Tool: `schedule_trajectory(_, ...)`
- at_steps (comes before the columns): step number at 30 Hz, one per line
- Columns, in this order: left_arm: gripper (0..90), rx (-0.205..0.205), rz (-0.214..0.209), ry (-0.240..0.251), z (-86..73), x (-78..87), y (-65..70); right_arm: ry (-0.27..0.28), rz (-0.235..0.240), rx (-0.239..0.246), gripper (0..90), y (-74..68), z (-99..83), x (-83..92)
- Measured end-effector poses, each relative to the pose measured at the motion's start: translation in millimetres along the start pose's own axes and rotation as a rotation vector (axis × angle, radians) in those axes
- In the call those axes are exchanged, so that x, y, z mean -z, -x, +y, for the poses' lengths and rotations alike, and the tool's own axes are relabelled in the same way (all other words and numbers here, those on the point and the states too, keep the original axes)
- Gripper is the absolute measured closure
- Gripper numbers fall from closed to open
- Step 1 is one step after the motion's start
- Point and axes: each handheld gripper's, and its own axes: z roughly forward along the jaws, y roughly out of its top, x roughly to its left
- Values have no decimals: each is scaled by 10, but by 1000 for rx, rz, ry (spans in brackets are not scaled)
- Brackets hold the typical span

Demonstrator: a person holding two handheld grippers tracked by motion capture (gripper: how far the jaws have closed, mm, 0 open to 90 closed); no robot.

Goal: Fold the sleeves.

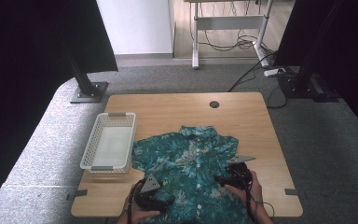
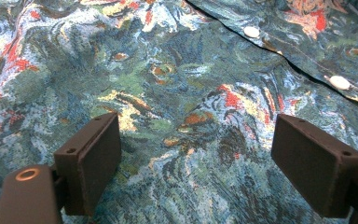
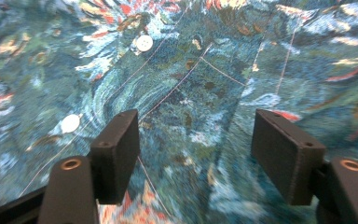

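Shirt (image 1: 186, 156) fabric, teal with a floral print, lies flat on the wooden table (image 1: 177, 107), spreading beneath and ahead of both pairs of jaws. Left gripper (image 2: 196, 161) hovers over its lower hem with jaws wide apart, gripping nothing. Right gripper (image 3: 196, 156) also stands wide, cloth under the gap, white buttons (image 3: 144, 43) ahead to its left.
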Motion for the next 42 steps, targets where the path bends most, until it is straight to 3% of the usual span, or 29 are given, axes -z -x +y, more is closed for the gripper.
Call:
schedule_trajectory(6, 157, 16, 1, 10, -3, 26, -32, 13, -55, -4, 268, -124, -31, -141)
schedule_trajectory(11, 157, 23, 3, 11, -13, 53, -57, 27, -87, -37, 259, -154, -34, -156)
schedule_trajectory(22, 156, 35, 6, 16, -23, 96, -81, 66, -199, 18, 255, -291, -140, -185)
schedule_trajectory(32, 156, 36, 7, 23, -3, 103, -80, 98, -211, 24, 258, -196, -242, -112)
schedule_trajectory(42, 156, 55, 17, 44, 38, 116, -104, 99, -211, 22, 257, 18, -339, 35)
